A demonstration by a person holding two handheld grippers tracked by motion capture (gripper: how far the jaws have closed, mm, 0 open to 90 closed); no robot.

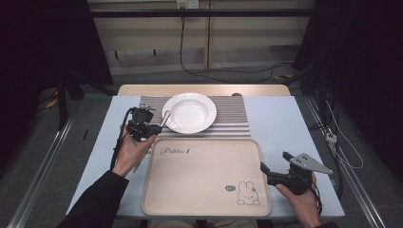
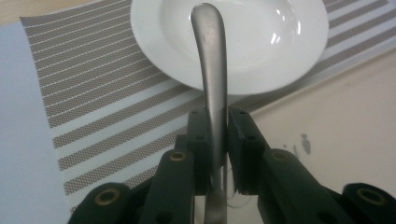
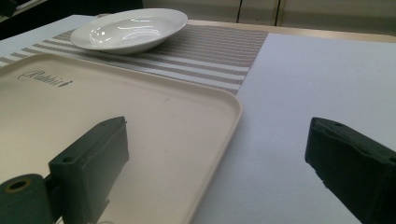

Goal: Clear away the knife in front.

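Left gripper (image 2: 217, 126) carries a metal utensil (image 2: 212, 70) towards the white plate (image 1: 189, 112).

Its jaws are closed tight on the utensil's shaft, whose long axis runs straight out ahead of them, the rounded handle end hanging over the plate's near rim; whether it is a spoon or a fork cannot be told. The left hand (image 1: 132, 151) is much the nearer to the plate. The right gripper (image 1: 264, 169) waits well apart at the tray's (image 1: 199, 199) right edge, jaws wide and holding nothing. Count: one utensil, one plate, one striped placemat (image 1: 235, 118), one tray.
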